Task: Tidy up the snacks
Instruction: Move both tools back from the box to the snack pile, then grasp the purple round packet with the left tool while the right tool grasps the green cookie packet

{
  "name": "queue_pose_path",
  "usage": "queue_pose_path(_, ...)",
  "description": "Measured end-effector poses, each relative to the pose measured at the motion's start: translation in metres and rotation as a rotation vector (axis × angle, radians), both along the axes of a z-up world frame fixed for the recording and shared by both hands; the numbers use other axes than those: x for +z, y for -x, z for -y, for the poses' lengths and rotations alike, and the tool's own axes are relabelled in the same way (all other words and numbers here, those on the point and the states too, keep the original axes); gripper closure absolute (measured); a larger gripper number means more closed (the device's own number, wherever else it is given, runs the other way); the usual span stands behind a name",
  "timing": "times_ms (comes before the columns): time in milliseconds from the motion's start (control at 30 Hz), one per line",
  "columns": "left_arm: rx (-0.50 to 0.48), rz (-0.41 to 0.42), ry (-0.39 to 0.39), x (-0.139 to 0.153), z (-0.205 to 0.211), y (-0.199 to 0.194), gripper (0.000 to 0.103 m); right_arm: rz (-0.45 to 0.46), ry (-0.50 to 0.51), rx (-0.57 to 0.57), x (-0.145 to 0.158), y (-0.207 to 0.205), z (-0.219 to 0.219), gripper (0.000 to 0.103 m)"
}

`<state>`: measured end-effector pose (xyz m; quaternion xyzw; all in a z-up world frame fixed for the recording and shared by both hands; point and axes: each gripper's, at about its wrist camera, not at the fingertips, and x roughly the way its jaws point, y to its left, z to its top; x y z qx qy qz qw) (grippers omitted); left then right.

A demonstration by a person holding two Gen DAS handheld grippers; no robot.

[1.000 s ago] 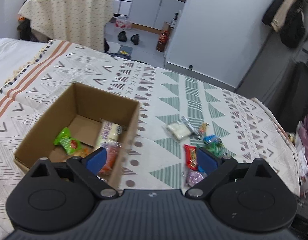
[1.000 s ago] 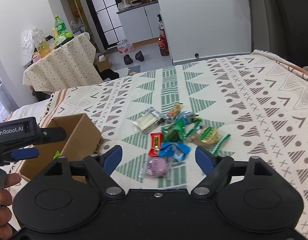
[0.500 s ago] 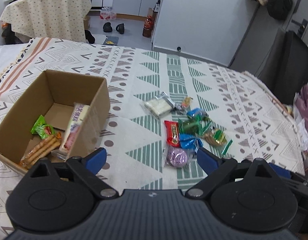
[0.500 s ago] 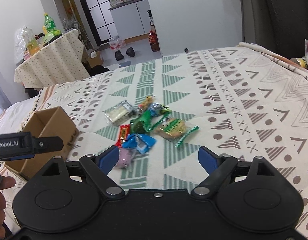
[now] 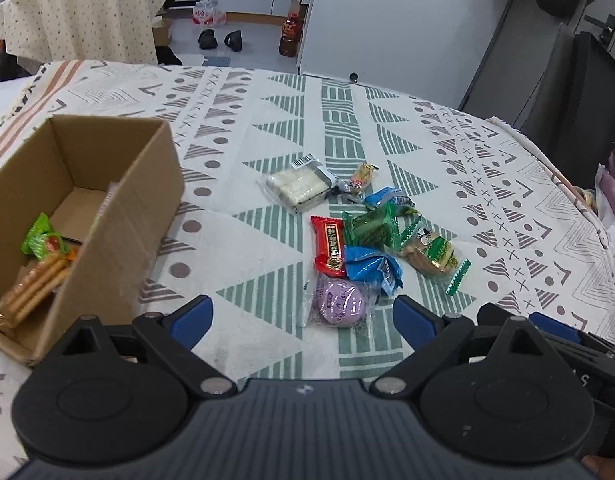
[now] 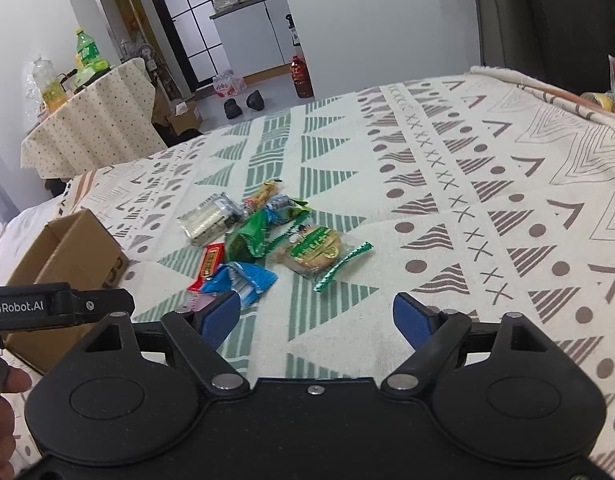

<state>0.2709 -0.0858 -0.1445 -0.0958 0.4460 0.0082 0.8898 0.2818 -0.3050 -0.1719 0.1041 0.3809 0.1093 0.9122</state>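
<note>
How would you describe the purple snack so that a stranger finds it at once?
On the patterned bedspread, right of the cardboard box, lies a pile of wrapped snacks. The purple snack is at its near edge: the only round, lilac one, in clear wrapping.

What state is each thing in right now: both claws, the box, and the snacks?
Left claw: open, empty.
Right claw: open, empty.
Cardboard box: open-topped, partly filled.
Green packet: inside the box.
Cracker pack: inside the box.
Purple snack: sealed, lying on the bedspread, nearest the left claw.
Red bar: on the bedspread, in the pile.
White wafer pack: on the bedspread, beside the pile.
</note>
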Motion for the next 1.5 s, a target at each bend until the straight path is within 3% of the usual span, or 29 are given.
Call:
queue_pose_path(333,0.008,0.004,-0.011,-0.022,0.02,-0.025,0.01,0.008,-0.027,0.015,-0.021,-0.028,0.005,0.023)
queue_pose_path(567,-0.005,-0.039,-0.013,-0.045,0.027,-0.039,0.017,-0.003,-0.028,0.032,-0.034,-0.048,0.008,0.024)
queue_pose_path(733,-0.015,-0.073,-0.004,-0.061,0.026,-0.047,0.026,-0.01,-0.005,0.055,-0.042,-0.06,0.003,0.024)
queue_pose_path(967,-0.037,-0.058,-0.038,-0.067,0.029,-0.05,0.027,0.016,0.028,0.074,-0.047,-0.072,-0.004,0.024)
queue_pose_path(1167,-0.039,-0.052,-0.049,-0.066,0.027,-0.05,0.035,0.059,0.054,0.106,-0.045,-0.082,-0.012,0.023)
queue_pose_path(1500,-0.015,-0.055,-0.04,-0.063,0.014,-0.047,0.062,0.063,0.048,0.162,-0.046,-0.091,-0.024,0.024)
